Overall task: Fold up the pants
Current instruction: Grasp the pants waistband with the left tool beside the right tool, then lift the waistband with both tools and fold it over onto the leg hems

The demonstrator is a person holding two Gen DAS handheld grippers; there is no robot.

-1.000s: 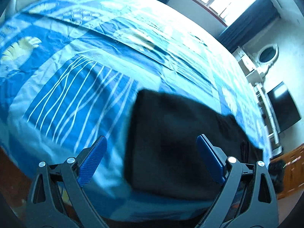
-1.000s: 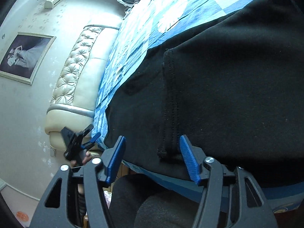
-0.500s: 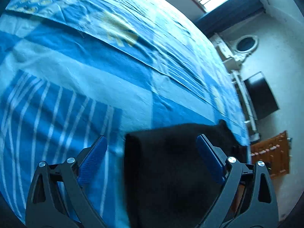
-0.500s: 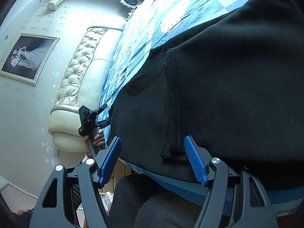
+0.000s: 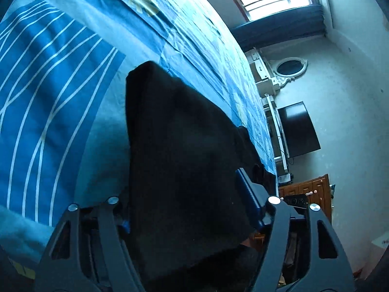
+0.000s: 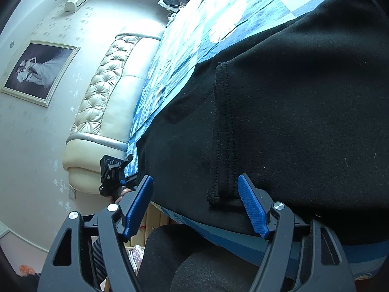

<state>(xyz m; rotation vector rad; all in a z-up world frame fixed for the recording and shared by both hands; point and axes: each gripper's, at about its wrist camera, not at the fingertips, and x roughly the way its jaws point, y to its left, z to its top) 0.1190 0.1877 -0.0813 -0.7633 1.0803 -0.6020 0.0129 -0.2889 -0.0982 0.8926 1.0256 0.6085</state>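
We see our left tongs [image 5: 188, 209] closing, jaws angled downward, black cloth between them. Our right tongs [image 6: 194, 206] stand parted, pads [image 6: 251, 213] clear of cloth.

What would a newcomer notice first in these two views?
The black pants fill both views, lying on the blue patterned bedspread near the bed's edge. In the left view one end of them sits between the closing jaws of the left hand-held gripper. The right hand-held gripper stands open around a stitched hem at the bed's edge.
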